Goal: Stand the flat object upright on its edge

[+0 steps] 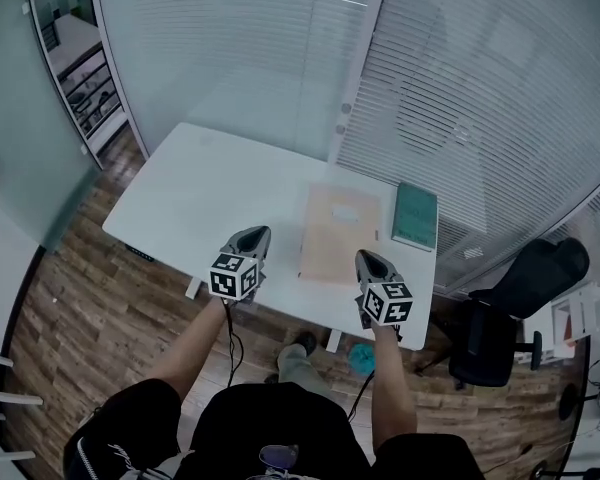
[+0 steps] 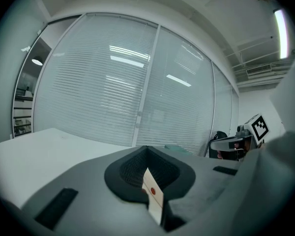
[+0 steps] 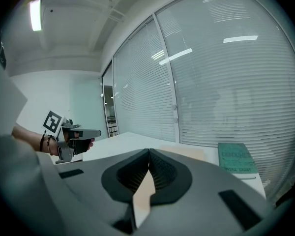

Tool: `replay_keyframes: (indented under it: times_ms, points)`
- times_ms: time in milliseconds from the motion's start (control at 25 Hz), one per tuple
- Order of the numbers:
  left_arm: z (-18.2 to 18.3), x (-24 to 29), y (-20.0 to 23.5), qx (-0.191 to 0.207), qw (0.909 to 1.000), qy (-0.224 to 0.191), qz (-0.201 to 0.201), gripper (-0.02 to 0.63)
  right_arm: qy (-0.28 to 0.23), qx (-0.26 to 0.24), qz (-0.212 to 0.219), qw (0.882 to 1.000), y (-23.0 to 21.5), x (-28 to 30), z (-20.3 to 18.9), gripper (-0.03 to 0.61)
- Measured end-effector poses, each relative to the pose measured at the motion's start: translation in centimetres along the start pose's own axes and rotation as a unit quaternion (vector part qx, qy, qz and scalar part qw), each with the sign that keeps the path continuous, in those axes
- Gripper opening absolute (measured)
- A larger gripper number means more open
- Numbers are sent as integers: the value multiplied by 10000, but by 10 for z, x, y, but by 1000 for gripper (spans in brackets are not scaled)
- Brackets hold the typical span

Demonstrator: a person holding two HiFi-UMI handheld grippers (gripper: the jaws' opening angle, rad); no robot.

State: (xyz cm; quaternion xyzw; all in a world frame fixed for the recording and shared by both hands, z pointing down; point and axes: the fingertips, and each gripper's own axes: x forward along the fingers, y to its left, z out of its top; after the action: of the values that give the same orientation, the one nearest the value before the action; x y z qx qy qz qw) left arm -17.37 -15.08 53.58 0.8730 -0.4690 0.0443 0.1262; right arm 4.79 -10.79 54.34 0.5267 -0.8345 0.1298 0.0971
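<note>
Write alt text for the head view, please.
A person holds a shut left tool and a shut right tool over the near edge of a white table. A beige flat sheet and a green book lie flat on it.

Table (image 1: 200,198): plain white, no pattern.
Flat object (image 1: 338,233): pale peach, with 1 lighter patch near its far end.
Book (image 1: 415,216): green cover; darker green lettering shows in the right gripper view.
Left gripper (image 1: 252,238) and right gripper (image 1: 368,258): grey bodies, darker ribbed pads. Each cube has black-and-white square markers.
Floor (image 1: 110,308): brown, wood-plank pattern.
Blinds (image 1: 480,88): white-grey, fine horizontal stripes.
Chair (image 1: 535,273): black.
Person's shirt (image 1: 270,418): black.
</note>
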Motion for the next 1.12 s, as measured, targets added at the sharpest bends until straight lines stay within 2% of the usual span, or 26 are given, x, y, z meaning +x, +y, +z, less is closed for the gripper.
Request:
replay_keyframes:
  times_ms: [600,1120]
  points:
    - [22,95,22,-19,9997,132,-220,20,79,56,-193,9998,-63,57,27,21]
    - [26,146,22,-73,9993,237,-287,20,169,57,-216,9996,-107,87,37,21]
